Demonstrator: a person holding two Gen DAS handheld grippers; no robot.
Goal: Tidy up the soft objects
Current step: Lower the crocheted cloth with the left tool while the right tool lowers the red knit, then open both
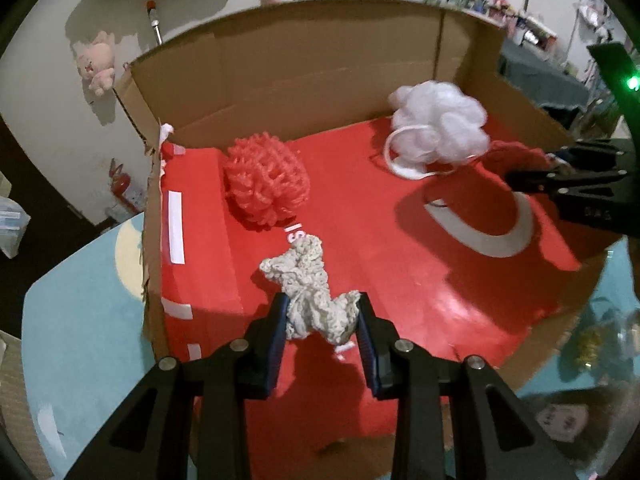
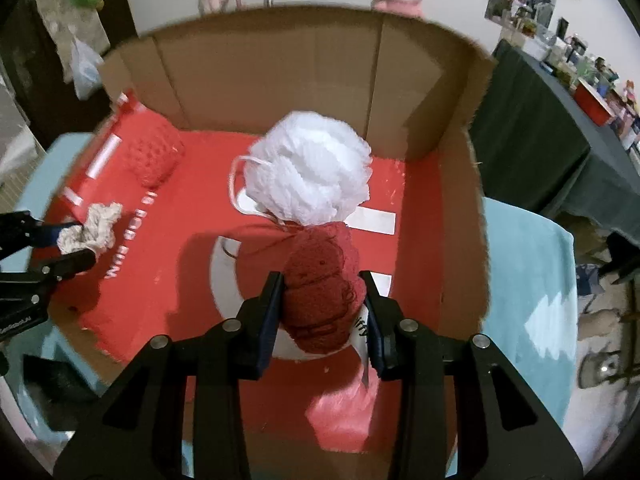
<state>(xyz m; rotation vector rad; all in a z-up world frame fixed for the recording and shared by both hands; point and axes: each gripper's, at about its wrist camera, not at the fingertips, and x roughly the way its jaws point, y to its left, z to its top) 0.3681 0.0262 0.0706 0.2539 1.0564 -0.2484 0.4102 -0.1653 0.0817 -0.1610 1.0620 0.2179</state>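
The cream knitted piece (image 1: 310, 292) is pinched between the jaws of the left gripper (image 1: 323, 322), above the front left part of the red floor of the cardboard box (image 1: 300, 80); whether its lower end touches the floor cannot be told. The right wrist view shows the same piece (image 2: 90, 230) small at its left edge, with the left gripper (image 2: 68, 246) half cut off by the frame.

The dark red knitted piece (image 2: 322, 300) sits between the jaws of the right gripper (image 2: 324, 308), which press it from both sides. Its underside is hidden, and a white tag with lettering beside the right jaw is too cramped to read. In the left wrist view this piece (image 1: 516, 154) is only a sliver behind the white mesh pouf (image 1: 438, 126), and the right gripper (image 1: 532, 174) enters from the right edge, its jaws blurred there.

The pouf (image 2: 310, 170) lies just beyond the dark red piece, touching or nearly so; its white cord loops out to the left. A coral knitted ball (image 1: 266, 182) rests near the left wall; the right wrist view shows it (image 2: 154, 156) smeared by motion.

White print on the box floor is partly covered by the cream piece. The box stands on a bench with a light blue cover (image 1: 80, 320). Pink plush toys (image 1: 98, 62) hang on the wall behind, out of focus.
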